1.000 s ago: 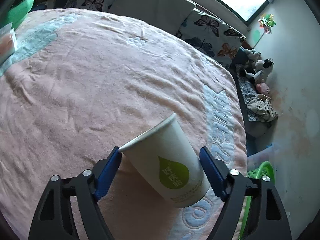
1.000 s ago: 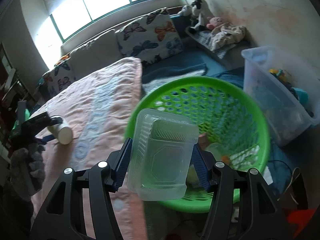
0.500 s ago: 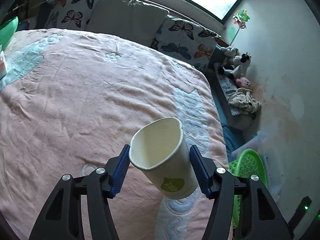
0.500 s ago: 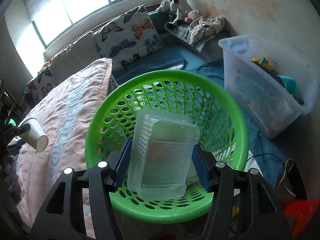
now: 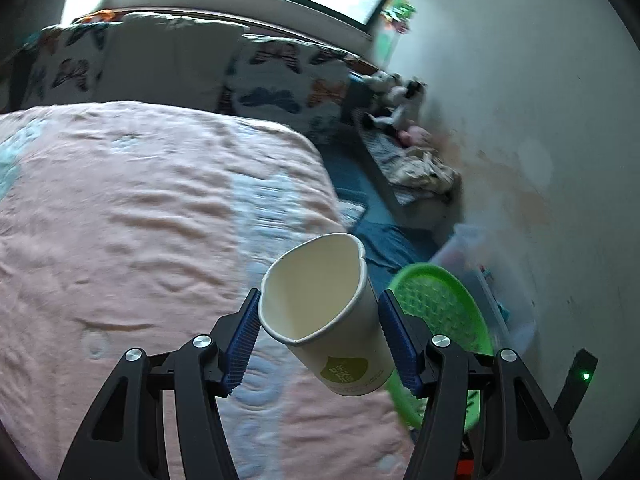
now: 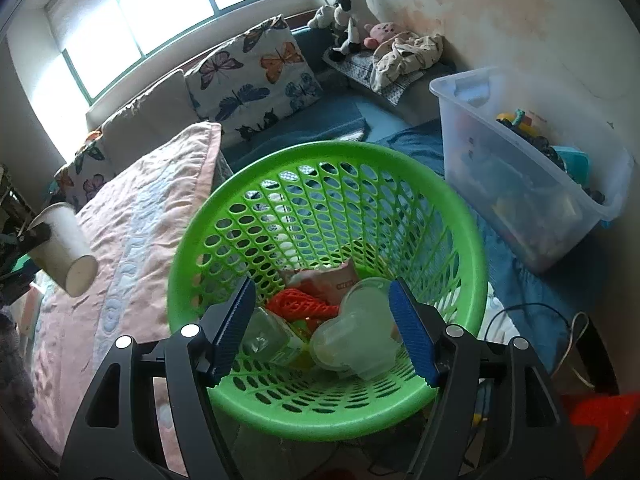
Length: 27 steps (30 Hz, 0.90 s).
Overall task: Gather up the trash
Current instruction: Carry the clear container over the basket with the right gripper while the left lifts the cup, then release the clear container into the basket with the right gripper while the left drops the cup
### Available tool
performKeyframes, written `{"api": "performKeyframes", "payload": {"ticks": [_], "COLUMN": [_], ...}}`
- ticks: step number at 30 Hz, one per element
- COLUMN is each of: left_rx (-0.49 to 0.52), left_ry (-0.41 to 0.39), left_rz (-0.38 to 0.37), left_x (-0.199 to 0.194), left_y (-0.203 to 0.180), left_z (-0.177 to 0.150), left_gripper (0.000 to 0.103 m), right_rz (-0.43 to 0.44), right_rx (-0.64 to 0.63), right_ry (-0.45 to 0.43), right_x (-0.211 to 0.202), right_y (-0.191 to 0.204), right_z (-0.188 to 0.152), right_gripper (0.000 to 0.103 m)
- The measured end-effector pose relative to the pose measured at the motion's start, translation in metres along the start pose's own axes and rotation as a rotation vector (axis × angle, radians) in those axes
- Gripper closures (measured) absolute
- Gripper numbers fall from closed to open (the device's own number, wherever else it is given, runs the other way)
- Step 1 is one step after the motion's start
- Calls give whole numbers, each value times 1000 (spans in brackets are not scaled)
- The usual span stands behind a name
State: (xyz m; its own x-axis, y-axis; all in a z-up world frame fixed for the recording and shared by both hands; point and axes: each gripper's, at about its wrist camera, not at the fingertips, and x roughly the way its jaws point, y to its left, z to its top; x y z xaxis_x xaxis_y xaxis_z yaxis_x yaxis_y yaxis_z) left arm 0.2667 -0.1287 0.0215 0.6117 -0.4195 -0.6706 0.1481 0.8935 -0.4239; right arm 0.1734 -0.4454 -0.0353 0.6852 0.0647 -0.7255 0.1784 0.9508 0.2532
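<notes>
A white paper cup (image 5: 320, 304) with a green drop logo hangs above the pink blanket (image 5: 120, 220), tilted with its mouth toward the camera. My left gripper (image 5: 319, 320) is shut on it, and the rim is squeezed out of round. The right wrist view shows the same cup (image 6: 60, 244) at the far left. The green mesh basket (image 6: 460, 216) stands on the floor beside the bed. My right gripper (image 6: 320, 300) hovers over it with its jaws opening and nothing between them. The clear plastic container (image 6: 356, 336) lies inside the basket among other trash.
The basket also holds an orange net (image 6: 300, 304), a wrapper (image 6: 324, 280) and another clear tub (image 6: 268, 340). A clear storage bin (image 6: 520, 184) of toys stands right of the basket. Butterfly pillows (image 6: 256, 80) and stuffed toys (image 6: 348, 12) line the wall.
My left gripper closed on the paper cup, lifted it off the blanket and swung toward the basket. My right gripper moved over the basket and let the clear container drop in.
</notes>
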Motion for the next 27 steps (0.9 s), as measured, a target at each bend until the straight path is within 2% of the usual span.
{"api": "performKeyframes", "payload": {"ticks": [6,13,27], "left_rx": [105,178,226], "left_ry": [54,124,198], "left_rz": [-53,-78,-113], "left_x": [28,65,106], "left_y": [-50,-88,-122], "left_z": [-11,-27,-51], "left_gripper": [46,46,39], "right_rz": [3,-9,-10], "right_rx": [-35,-80,-33], "right_ry": [-20,-42,-36], "right_x": [-15,-28,-32], "right_y": [4,4,-17], "right_z": [-6,-17,-36], "right_gripper": [32,30,29]}}
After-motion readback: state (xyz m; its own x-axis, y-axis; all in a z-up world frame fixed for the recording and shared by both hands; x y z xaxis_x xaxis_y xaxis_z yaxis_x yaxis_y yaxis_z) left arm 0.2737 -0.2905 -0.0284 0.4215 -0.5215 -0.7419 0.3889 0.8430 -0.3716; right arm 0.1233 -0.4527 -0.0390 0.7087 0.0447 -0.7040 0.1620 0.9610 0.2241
